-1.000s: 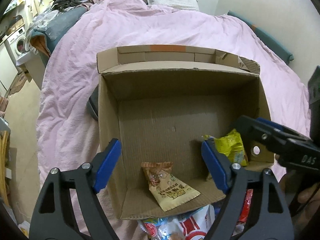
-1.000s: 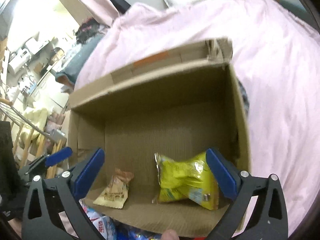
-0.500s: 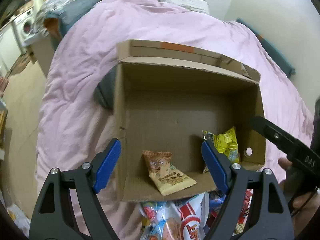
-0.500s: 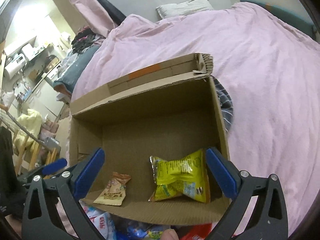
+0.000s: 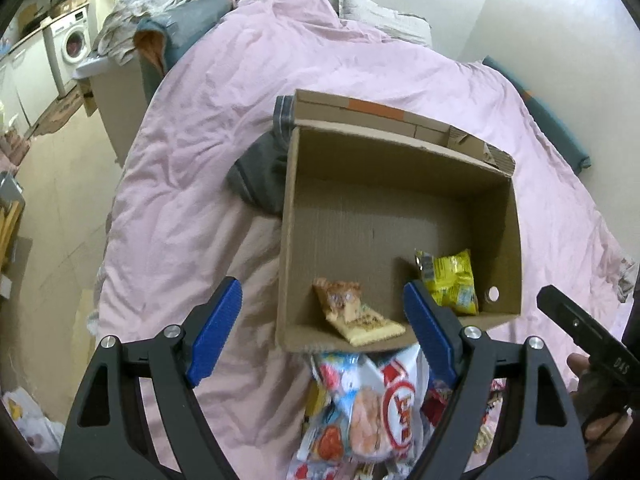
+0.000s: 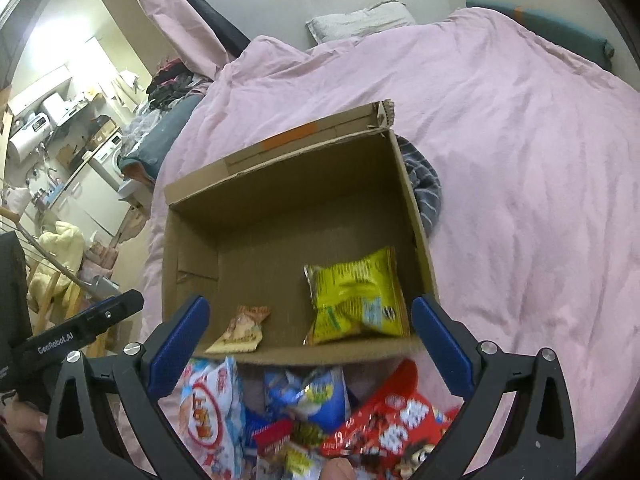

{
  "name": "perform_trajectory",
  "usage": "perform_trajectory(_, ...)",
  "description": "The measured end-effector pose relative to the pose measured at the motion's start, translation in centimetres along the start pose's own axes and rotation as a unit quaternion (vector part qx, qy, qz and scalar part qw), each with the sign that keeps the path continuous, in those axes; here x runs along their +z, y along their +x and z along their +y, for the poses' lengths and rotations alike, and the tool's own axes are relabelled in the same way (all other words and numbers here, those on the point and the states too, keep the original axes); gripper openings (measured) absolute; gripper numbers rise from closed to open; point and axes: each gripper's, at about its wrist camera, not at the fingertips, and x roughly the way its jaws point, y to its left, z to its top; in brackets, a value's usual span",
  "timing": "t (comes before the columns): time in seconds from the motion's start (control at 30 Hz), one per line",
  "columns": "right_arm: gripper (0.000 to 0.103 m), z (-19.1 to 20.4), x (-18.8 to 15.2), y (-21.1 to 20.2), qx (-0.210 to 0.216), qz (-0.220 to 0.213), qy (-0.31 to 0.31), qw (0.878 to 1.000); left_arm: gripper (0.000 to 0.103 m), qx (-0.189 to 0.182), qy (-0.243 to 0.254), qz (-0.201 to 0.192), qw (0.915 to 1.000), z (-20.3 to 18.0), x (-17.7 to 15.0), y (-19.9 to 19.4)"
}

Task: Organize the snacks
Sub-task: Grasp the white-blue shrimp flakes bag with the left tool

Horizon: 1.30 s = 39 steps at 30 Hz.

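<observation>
Snacks, item 1: yellow packet, lying flat in cardboard box, near-right corner of the floor as we see it from the right wrist cam. Long axis runs roughly front-to-back of box, crimped end toward the far wall.

Snacks, item 2: tan packet, flat on box floor by the near wall, left of the yellow one & apart from it. Long axis diagonal; narrow crimped top points to the far-left, wide end to the near-right.

Snacks, item 3: loose pile of red, blue & white bags on the pink duvet, just outside the box's near wall.

Change vs 1 s ago: we see both cams farther back & higher. Box looks smaller in frame, more of the pile shows at the bottom, and yellow packet no longer sits between the right jaws. Packets in the box haven't shifted.

L gripper: jaws wide, nothing btw them, held above the box's near-left corner.

R gripper: jaws wide, nothing gripped, over the near wall & pile.

Dark striped garment lies against the box's side.
</observation>
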Motion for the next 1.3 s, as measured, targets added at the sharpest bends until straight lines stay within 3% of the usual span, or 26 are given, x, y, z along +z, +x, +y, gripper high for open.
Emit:
perform_trajectory(0.4, 0.103, -0.7, -3.7, -0.9, 0.001, 0.044, 0.032, 0.999, 0.08, -0.001, -0.028, 0.027, 0.9992, 1.2, -3.5, -1.1)
perform_trajectory(0.5, 0.103, -1.2, -4.0, -0.9, -0.001, 0.048, 0.04, 0.998, 0.08, -0.013, -0.012, 0.057, 0.9982, 0.3, -4.5, -0.1)
perform_trajectory(0.67, 0.103, -2.6, -4.3, -1.0, -0.009, 0.051, 0.05, 0.997, 0.08, -0.044, 0.002, 0.154, 0.9872, -1.6, -6.7, 3.8)
perform_trajectory(1.03, 0.103, -6.5, -4.9, -1.3, -0.035, 0.067, 0.075, 0.994, 0.08, -0.04, 0.006, 0.219, 0.9748, -3.9, -8.2, 8.6)
perform_trajectory(1.13, 0.103, -8.0, -5.2, -0.7, -0.036, 0.089, 0.105, 0.99, 0.077, -0.036, 0.014, 0.21, 0.9769, -4.1, -8.5, 8.2)
perform_trajectory(1.17, 0.103, -8.6, -5.4, -0.3, -0.032, 0.101, 0.12, 0.987, 0.069, -0.035, 0.015, 0.207, 0.9776, -4.1, -8.5, 8.0)
perform_trajectory(1.3, 0.103, -11.0, -6.7, 2.2, -0.005, 0.166, 0.196, 0.966, 0.061, -0.035, 0.014, 0.199, 0.9793, -3.6, -8.5, 6.6)
